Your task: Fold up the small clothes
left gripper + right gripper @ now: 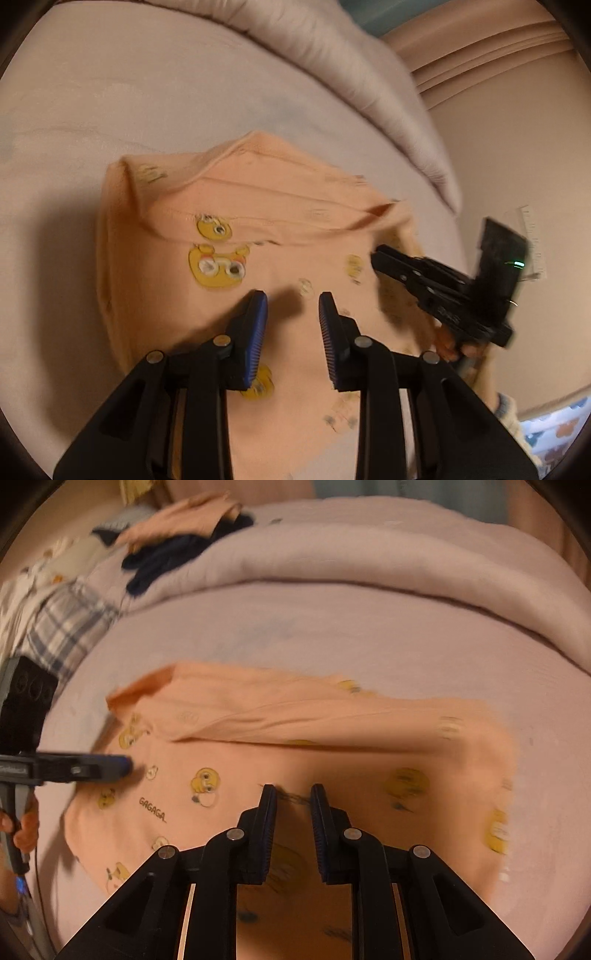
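Pale lilac bed sheet (332, 627), peach duck-print cotton garment (258, 775) half-folded; left gripper (293, 301) and right gripper (293, 794) above, jaws slightly parted, empty. Best pinching both near corners evenly.

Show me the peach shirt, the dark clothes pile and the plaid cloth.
peach shirt (332, 764): right wrist view, middle of front.
dark clothes pile (162, 559): right wrist view, centre of heap.
plaid cloth (66, 627): right wrist view, checked middle.

Lighting: dim, warm, pinkish cast. Shadows: soft, beneath the tongs. Blur: motion smear (worst toward the rims). Distortion: fisheye bending, dark corners.
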A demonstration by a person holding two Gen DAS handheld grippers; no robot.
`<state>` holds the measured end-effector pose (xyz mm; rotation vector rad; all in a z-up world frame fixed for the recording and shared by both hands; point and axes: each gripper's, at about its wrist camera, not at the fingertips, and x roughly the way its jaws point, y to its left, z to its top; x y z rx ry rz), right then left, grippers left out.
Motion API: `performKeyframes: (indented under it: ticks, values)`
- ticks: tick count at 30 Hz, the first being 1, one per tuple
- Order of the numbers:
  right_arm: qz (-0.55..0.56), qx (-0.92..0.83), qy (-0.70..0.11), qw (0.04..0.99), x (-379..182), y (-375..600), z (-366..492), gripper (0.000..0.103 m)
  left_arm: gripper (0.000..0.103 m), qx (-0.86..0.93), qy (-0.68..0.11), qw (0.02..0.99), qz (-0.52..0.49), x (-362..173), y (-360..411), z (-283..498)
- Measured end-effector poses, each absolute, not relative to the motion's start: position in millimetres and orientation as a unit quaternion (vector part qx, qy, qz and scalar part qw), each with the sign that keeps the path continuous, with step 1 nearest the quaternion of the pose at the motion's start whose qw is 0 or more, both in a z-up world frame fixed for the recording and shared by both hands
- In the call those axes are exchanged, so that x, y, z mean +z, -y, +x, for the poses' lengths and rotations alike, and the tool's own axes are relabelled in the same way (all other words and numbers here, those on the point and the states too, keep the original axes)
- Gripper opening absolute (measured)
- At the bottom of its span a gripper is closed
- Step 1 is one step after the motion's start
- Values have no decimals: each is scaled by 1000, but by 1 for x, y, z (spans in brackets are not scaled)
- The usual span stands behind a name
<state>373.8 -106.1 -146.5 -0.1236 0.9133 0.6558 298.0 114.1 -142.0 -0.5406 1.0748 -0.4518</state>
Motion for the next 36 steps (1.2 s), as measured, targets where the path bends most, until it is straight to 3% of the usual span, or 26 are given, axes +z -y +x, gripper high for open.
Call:
performKeyframes:
  ticks: [4,7,11,18,25,28,36]
  values:
    - [-56,303,-420,854,-137,90,388,19,26,-167,-465,837,-235,-136,-106,327]
    - [-17,270,-381,884,-123,99,401,19,26,-130,-408,857,-285,-122,-125,340]
    - [61,259,-337,903,-105,131,401,19,39,-111,-336,868,-349,-101,-157,327]
    - [-34,254,-347,902,-116,165,352,19,39,-174,-372,870,-272,-98,-155,261]
    - [-100,236,-365,895,-148,199,302,19,37,-201,-438,857,-182,-150,-127,183]
    - [-124,209,-361,900,-167,214,285,19,34,-196,-438,855,-198,-168,-129,162]
    - [-50,180,-399,898,-165,248,265,20,34,-185,-440,843,-249,-166,-136,123]
